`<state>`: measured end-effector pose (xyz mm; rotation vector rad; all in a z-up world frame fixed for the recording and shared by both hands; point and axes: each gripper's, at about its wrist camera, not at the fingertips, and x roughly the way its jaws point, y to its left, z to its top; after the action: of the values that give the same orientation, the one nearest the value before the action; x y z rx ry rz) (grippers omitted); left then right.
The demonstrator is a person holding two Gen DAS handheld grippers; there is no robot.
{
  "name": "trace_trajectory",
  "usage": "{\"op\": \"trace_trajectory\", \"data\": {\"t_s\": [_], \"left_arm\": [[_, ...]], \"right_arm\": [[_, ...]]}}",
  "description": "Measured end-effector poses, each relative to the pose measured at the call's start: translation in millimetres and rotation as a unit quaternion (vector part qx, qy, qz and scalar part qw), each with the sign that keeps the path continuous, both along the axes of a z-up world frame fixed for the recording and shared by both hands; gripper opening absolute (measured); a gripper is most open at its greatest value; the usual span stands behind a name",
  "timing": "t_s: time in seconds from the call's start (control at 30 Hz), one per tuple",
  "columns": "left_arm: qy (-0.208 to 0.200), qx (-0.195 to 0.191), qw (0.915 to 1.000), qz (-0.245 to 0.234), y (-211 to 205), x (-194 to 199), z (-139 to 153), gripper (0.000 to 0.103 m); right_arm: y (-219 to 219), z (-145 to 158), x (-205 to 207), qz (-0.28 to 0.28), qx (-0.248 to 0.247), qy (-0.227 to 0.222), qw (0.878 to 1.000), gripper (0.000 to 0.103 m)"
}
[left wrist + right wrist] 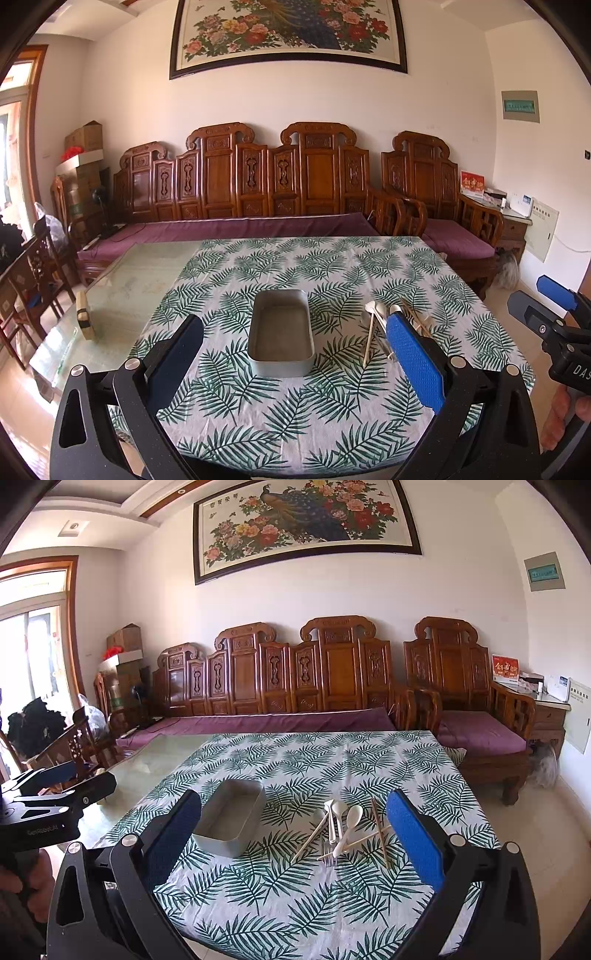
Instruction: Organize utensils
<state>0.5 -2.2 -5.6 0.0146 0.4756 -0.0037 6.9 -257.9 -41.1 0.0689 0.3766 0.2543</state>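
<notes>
Hovering with jaws spread and empty above the leaf-print tablecloth, the right gripper would best descend on one white spoon from the crossed pile beside the empty metal tin, while the left gripper, equally spread, waits.

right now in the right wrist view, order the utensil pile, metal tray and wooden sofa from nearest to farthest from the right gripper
1. Utensil pile: just ahead of the right gripper, toward its right finger.
2. Metal tray: slightly farther, by the left finger.
3. Wooden sofa: far back against the wall.
</notes>
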Motion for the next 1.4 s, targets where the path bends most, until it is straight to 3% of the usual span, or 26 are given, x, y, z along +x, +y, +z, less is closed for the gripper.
{"op": "trace_trajectory", "data": {"t_s": [1.4], "left_arm": [[0.0, 0.003, 1.0, -0.006, -5.2, -2.7, 4.7, 0.096]], "right_arm": [[1.5, -3.7, 0.1, 0.001, 0.003, 0.0, 1.0, 0.1]]}}
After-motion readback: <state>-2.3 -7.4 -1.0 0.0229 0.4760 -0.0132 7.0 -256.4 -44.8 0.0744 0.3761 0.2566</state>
